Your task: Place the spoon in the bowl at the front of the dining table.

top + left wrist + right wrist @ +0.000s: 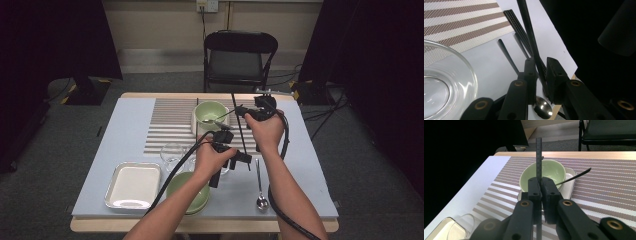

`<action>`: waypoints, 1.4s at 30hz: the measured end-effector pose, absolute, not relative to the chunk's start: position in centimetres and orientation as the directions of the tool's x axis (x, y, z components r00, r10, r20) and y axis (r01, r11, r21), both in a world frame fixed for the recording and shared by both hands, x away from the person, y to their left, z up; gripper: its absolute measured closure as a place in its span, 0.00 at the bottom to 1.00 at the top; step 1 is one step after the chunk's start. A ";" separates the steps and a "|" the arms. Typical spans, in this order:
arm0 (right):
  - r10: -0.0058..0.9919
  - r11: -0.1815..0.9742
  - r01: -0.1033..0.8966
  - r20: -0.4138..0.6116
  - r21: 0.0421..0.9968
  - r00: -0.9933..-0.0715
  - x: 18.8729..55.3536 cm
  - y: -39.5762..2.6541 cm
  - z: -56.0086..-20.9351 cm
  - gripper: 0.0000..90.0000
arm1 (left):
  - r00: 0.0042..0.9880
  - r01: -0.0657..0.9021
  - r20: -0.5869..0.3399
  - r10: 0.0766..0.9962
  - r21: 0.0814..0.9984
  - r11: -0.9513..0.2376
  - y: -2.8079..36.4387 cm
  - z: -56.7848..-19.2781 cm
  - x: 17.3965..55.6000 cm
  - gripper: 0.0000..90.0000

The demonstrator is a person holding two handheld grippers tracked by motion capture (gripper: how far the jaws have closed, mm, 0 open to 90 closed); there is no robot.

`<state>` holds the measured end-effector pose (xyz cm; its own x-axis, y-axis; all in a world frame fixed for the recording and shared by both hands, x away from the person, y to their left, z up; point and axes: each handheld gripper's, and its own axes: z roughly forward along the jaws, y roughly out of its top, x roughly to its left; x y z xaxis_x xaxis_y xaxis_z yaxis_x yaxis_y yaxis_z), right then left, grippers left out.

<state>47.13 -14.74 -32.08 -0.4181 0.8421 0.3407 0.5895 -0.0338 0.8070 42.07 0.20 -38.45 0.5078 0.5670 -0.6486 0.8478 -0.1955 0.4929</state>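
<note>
A long black chopstick (241, 135) stands tilted over the middle of the table. My right gripper (240, 111) is shut on its upper part, and in the right gripper view its jaws (541, 180) pinch the chopstick (538, 152) in front of the far green bowl (549, 170). My left gripper (240, 157) sits lower on the same stick. In the left gripper view the chopstick (529, 27) runs between its jaws (540, 62), which stand close on either side with a thin gap. Below them a metal spoon (542, 107) lies on the mat.
The far green bowl (210, 111) sits in a white dish (196, 125) on the striped placemat, with a utensil (220, 120) in it. A glass bowl (172, 152), a metal tray (132, 185), a second green bowl (182, 187) and the spoon (259, 185) are at the front. More chopsticks (512, 20) lie flat.
</note>
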 end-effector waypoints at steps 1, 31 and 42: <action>0.841 -0.036 0.590 0.344 0.806 -0.418 47.1 -14.8 -32.1 0.96 | 0.521 0.839 -0.635 0.571 0.503 -0.207 0.3 -38.5 42.2 0.90; 0.812 -0.075 0.580 0.387 0.811 -0.437 47.2 -15.6 -32.2 0.86 | 0.474 0.863 -0.624 0.621 0.469 -0.189 2.6 -37.8 42.5 0.96; 0.822 -0.072 0.579 0.376 0.812 -0.426 47.4 -16.1 -32.7 0.78 | 0.487 0.857 -0.612 0.623 0.473 -0.205 3.1 -37.6 42.5 0.96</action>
<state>47.36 -16.09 -32.72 -0.4264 0.8225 0.3764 0.5785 -0.0720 0.8125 42.54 3.08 -37.56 0.4868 0.6230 -0.6123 0.8569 -0.2046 0.4731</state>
